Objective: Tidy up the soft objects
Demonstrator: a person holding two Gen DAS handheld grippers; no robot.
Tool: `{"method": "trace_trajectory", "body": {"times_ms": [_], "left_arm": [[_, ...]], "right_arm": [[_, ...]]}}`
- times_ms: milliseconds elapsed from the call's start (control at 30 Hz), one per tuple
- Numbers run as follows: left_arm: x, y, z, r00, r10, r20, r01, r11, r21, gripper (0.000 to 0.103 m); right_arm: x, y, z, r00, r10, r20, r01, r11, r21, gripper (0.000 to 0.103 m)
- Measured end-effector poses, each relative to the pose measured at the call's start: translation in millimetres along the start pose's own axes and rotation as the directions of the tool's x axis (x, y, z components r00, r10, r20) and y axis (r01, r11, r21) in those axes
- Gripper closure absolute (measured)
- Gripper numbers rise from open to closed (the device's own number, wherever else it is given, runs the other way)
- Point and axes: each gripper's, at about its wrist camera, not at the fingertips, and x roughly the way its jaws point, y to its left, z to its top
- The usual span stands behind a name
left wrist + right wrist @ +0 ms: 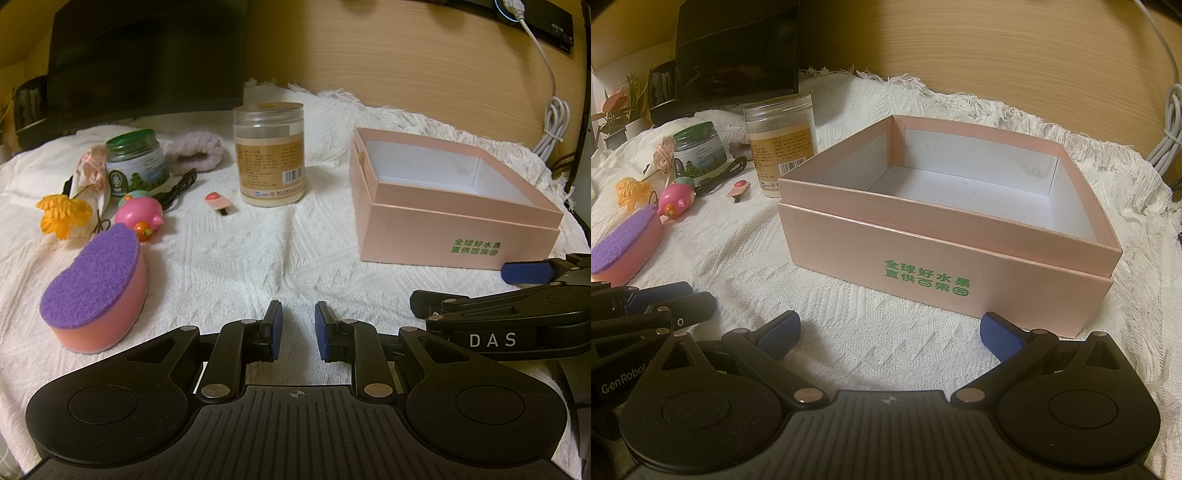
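Hovering low over the white cloth, the left gripper point(298, 328) stands narrow and empty, the right gripper point(890, 334) wide and empty. At left lies the purple-topped sponge point(95, 287); the empty pink box point(945, 236), printed in green Chinese characters, waits right. A hasty reach might topple the jars point(269, 153). "DAS" and "GenRobot" mark the tools.

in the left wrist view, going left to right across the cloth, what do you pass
orange flower → purple-topped sponge → pink pig toy → small pink clip → tall clear jar → pink box
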Motion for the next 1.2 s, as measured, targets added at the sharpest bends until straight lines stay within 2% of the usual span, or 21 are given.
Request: {"method": "trace_trajectory", "body": {"times_ms": [333, 1200], "left_arm": [[1.4, -0.1, 1.2, 1.0, 0.02, 0.001, -0.02, 0.999, 0.025, 0.08], [-0.2, -3.3, 0.0, 1.0, 0.013, 0.001, -0.013, 1.0, 0.018, 0.08]], "right_arm": [[0.0, 0.0, 0.0, 1.0, 0.0, 0.0, 0.0, 1.0, 0.0, 0.0], [-0.1, 0.2, -0.1, 1.0, 0.0, 0.0, 0.0, 1.0, 0.0, 0.0]]}}
